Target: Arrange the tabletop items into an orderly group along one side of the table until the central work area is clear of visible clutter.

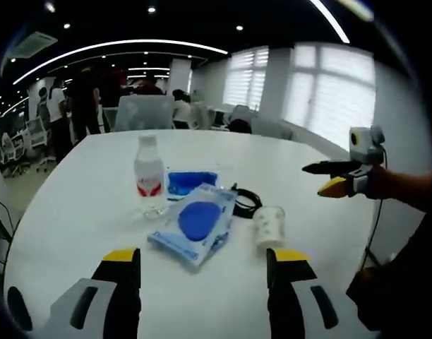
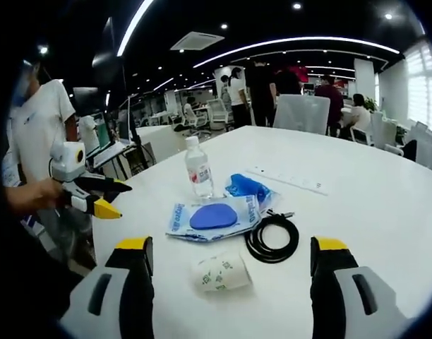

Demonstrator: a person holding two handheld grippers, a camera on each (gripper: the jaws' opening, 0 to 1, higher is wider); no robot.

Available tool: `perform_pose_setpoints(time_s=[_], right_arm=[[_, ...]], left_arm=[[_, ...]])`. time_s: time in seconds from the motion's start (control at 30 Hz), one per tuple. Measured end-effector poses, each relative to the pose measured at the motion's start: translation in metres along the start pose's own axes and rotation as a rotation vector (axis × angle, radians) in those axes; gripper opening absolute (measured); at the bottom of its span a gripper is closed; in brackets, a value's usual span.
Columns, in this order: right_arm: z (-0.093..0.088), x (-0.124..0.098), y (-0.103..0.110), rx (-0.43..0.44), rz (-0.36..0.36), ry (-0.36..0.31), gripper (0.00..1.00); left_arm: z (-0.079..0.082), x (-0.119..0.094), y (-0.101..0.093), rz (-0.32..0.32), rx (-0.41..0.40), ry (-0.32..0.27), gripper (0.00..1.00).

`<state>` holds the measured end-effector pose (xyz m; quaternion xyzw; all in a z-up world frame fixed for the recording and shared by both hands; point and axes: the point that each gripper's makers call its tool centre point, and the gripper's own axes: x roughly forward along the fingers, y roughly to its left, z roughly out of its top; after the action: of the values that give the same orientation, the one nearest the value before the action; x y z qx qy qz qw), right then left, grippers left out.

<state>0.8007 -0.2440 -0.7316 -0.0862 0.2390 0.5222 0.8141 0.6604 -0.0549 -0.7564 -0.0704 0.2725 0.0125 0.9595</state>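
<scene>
Both tools are held above the near edge of the white table (image 1: 75,205), each with its jaws spread wide and nothing between them. In the left gripper view, the left tool (image 1: 203,272) rises from the bottom edge with its yellow-tipped jaws well apart. Going left to right beyond it, a clear water bottle (image 1: 149,175) with a white cap and red label stands upright. Just right of the bottle lies a crumpled blue bag (image 1: 191,181), and in front of that a flat clear packet with a blue oval inside (image 1: 195,226). A coiled black cable (image 1: 246,201) lies by the packet's right corner, and a paper cup (image 1: 270,226) lies on its side right of the packet, near the cable. At the far right the right tool (image 1: 329,178), held in a person's hand, hovers off the table's edge with its jaws parted.

In the right gripper view, the left tool (image 2: 114,200) shows at the left, jaws parted and free. The right tool (image 2: 230,272) frames the cup (image 2: 222,272), which lies between its jaws without touching them. Behind it are the packet (image 2: 212,217), the bottle (image 2: 198,168), the blue bag (image 2: 246,188) and the cable (image 2: 272,239). Farther back on the table lies a long white strip (image 2: 290,181). All the items sit clustered mid-table. People stand in the office behind.
</scene>
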Motion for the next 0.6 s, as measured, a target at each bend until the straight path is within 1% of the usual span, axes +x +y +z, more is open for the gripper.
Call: perform_pose_setpoints(time_s=[0.07, 0.17, 0.23, 0.33, 0.4, 0.47, 0.6], right_arm=[[0.0, 0.007, -0.001, -0.015, 0.015, 0.014, 0.86], [0.003, 0.017, -0.004, -0.04, 0.036, 0.023, 0.84], [0.004, 0.022, -0.007, -0.046, 0.044, 0.03, 0.82], [0.005, 0.03, -0.011, -0.057, 0.048, 0.038, 0.79], [0.007, 0.037, -0.016, -0.066, 0.054, 0.044, 0.77], [0.008, 0.043, -0.018, -0.07, 0.058, 0.048, 0.75], [0.01, 0.059, -0.028, -0.064, 0.071, 0.057, 0.7]], left_arm=[[-0.004, 0.004, 0.002, 0.011, -0.039, -0.003, 0.68], [-0.008, 0.008, 0.003, 0.027, -0.061, 0.004, 0.63], [-0.012, 0.011, 0.003, 0.048, -0.075, 0.011, 0.62], [-0.018, 0.018, 0.004, 0.061, -0.101, 0.013, 0.57], [-0.019, 0.02, 0.002, 0.084, -0.14, 0.021, 0.54], [-0.02, 0.023, 0.001, 0.09, -0.147, 0.021, 0.52], [-0.029, 0.032, -0.002, 0.11, -0.215, 0.033, 0.5]])
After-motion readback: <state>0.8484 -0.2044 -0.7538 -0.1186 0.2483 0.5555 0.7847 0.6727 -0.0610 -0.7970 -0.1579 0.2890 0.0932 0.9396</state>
